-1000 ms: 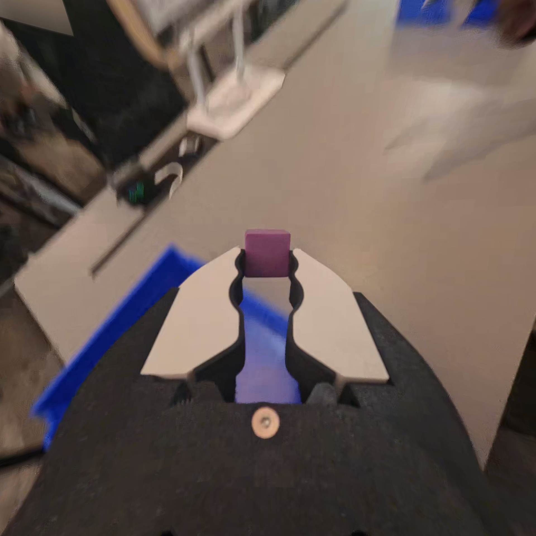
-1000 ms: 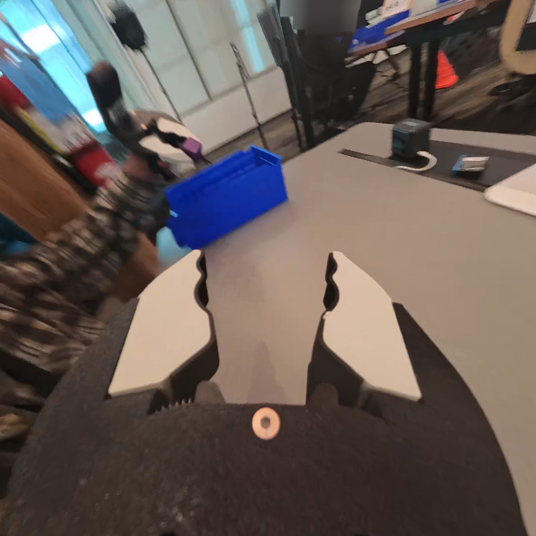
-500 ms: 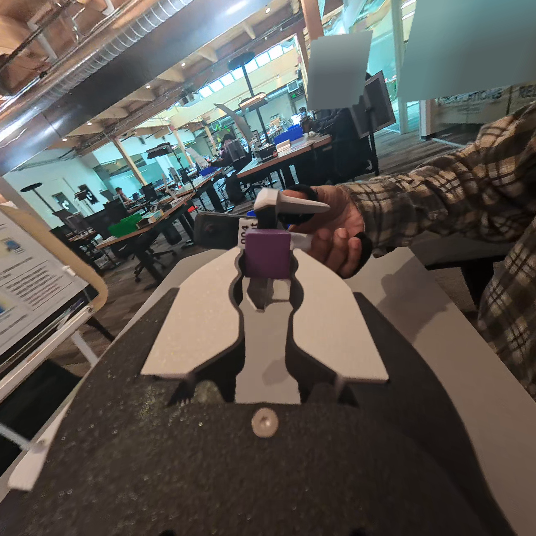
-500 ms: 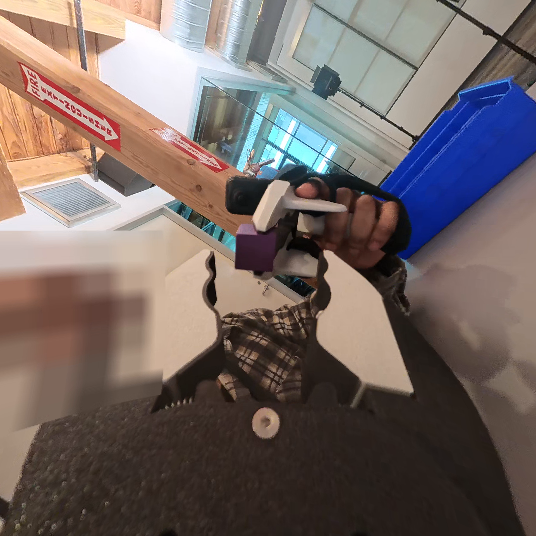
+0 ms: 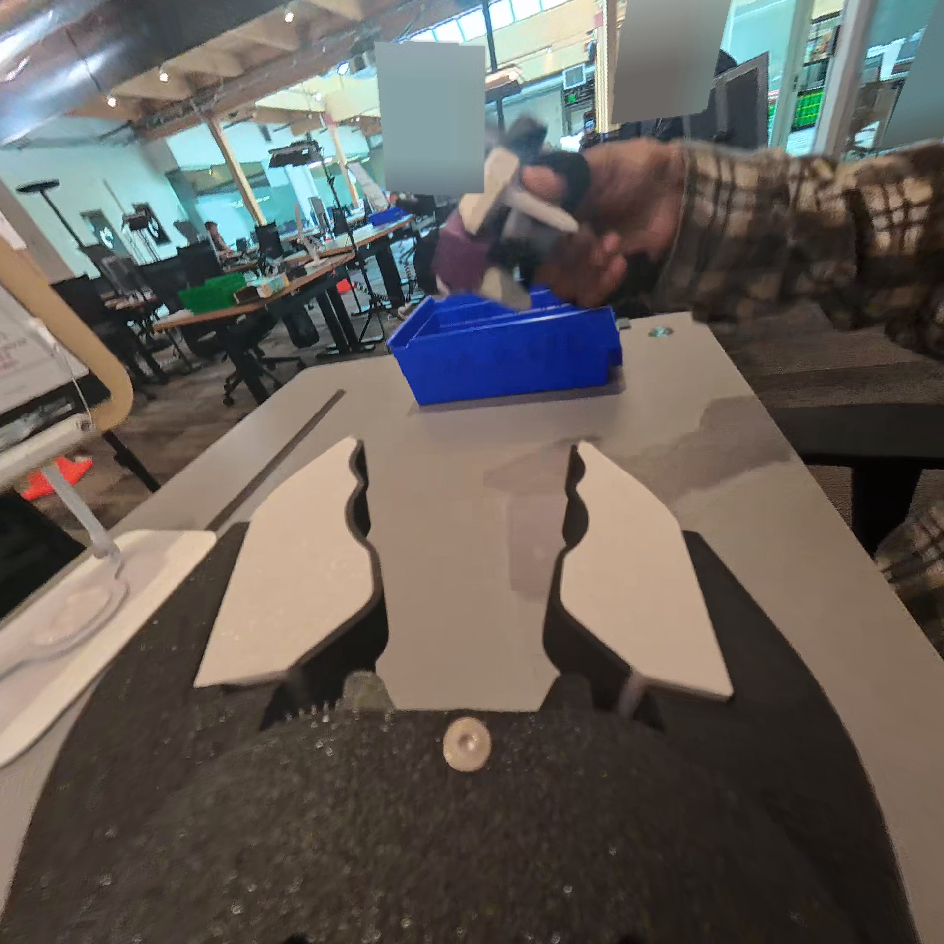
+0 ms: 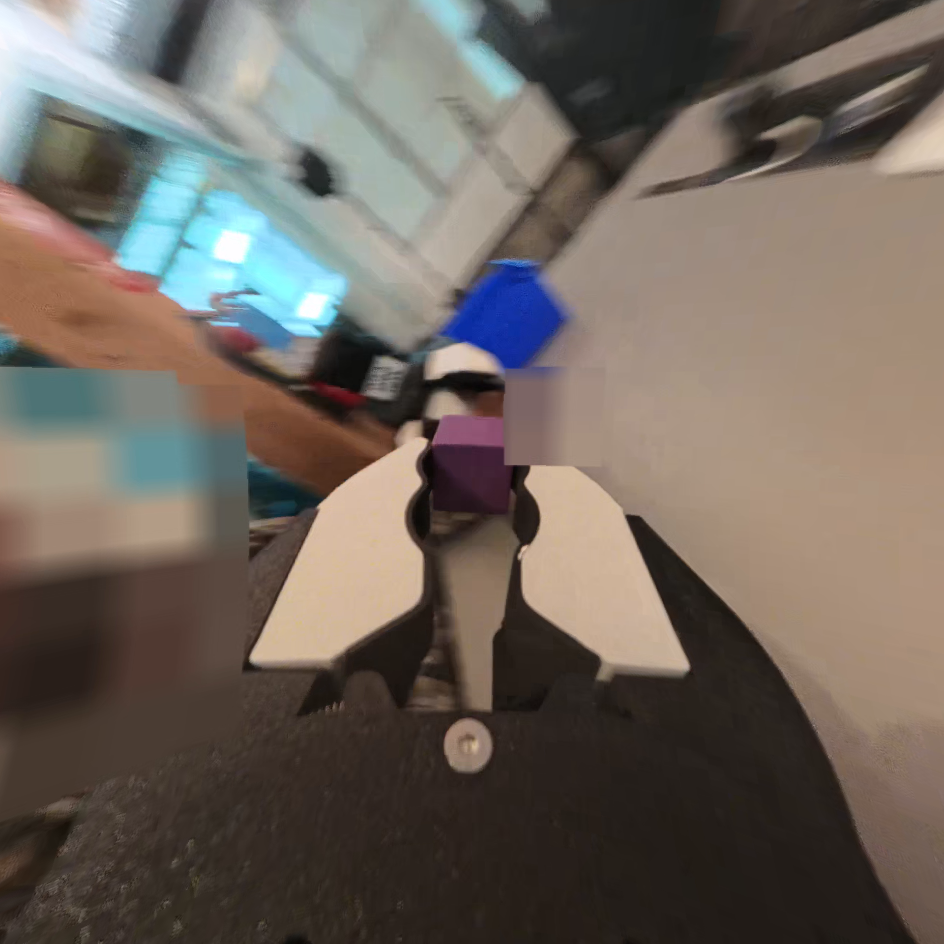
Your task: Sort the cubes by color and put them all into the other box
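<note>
Your right tool (image 6: pixel 470 459) pinches the purple cube (image 6: pixel 471 470) above the blue box (image 5: pixel 505 352), ready to drop; your left tool (image 5: pixel 467 459) gapes empty.

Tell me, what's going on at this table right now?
A person is working two handheld grippers. The right gripper is shut on a purple cube and, in the left wrist view, is held over a blue box on the grey table. The left gripper is open and empty.

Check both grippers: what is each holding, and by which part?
Right gripper clamps the purple cube by two opposite side faces at its fingertips. Left gripper is open, holding nothing.
</note>
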Motion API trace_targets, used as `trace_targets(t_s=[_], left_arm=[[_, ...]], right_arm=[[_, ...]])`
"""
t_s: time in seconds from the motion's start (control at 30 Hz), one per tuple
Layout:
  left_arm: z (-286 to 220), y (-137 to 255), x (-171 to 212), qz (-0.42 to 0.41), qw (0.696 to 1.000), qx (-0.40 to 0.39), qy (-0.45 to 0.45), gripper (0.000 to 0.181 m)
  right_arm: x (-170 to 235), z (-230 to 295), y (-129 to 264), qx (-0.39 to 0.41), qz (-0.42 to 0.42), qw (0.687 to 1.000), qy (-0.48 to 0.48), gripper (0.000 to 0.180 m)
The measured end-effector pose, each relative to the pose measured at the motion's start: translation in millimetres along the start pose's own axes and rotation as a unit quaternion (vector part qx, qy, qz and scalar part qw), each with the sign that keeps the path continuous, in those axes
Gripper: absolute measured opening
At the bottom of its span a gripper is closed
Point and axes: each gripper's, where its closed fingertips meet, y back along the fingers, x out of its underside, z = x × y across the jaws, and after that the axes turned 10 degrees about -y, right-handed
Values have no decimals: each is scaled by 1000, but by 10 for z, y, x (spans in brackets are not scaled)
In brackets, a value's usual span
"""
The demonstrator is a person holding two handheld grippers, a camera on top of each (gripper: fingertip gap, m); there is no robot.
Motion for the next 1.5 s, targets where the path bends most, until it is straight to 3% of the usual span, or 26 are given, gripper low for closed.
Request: trace_targets(t_s=[0.03, 0.1, 0.17, 0.2, 0.27, 0.47, 0.6, 0.67, 0.73, 0.8, 0.87, 1.03, 1.13, 1.23, 1.37, 1.5], left_arm=[[-12, 13, 77, 6, 1000, -1, 10, 75], [-44, 23, 217, 16, 999, 3, 28, 73], [-61, -1, 336, 30, 999, 8, 40, 70], [-70, -22, 377, 38, 998, 12, 44, 70], [-103, -61, 423, 45, 998, 20, 45, 68], [-149, -105, 522, 61, 997, 27, 34, 63], [-166, -112, 562, 63, 997, 33, 39, 61], [-173, -123, 573, 65, 996, 35, 41, 61], [-184, -132, 587, 67, 996, 37, 44, 61], [-188, -132, 602, 72, 996, 37, 41, 61], [-180, -125, 603, 74, 996, 35, 38, 61], [-142, -98, 552, 69, 996, 27, 44, 62], [-58, -34, 493, 80, 996, 4, 34, 62], [103, 194, 334, 88, 995, -43, 34, 63], [363, 928, 79, 123, 985, -117, 29, 63], [618, 2115, 48, 237, 952, -194, 18, 60]], right_arm=[[-161, -194, 356, 90, -19, 995, 36, 28], [-477, -616, 1209, 279, -54, 955, 88, 28], [-623, -1061, 2085, 448, -52, 888, 93, 28], [-614, -1266, 2440, 509, -39, 856, 81, 29], [-482, -1631, 2858, 566, -2, 824, 44, 29], [-43, -2466, 3181, 626, 111, 771, -38, 29], [-91, -2723, 3240, 641, 114, 757, -51, 29], [-196, -2783, 3410, 686, 103, 719, -44, 31], [-309, -2716, 3538, 718, 91, 689, -37, 58], [-450, -2502, 3580, 731, 72, 678, -19, 67], [-631, -2175, 3520, 722, 37, 691, 16, 66], [-914, -1086, 2966, 622, -67, 770, 123, 63], [-826, -543, 2467, 545, -111, 809, 191, 61], [-490, -301, 1830, 454, -113, 852, 237, 60], [127, -380, 944, 326, -74, 903, 270, 61], [554, -572, 270, 231, -48, 934, 267, 61]])
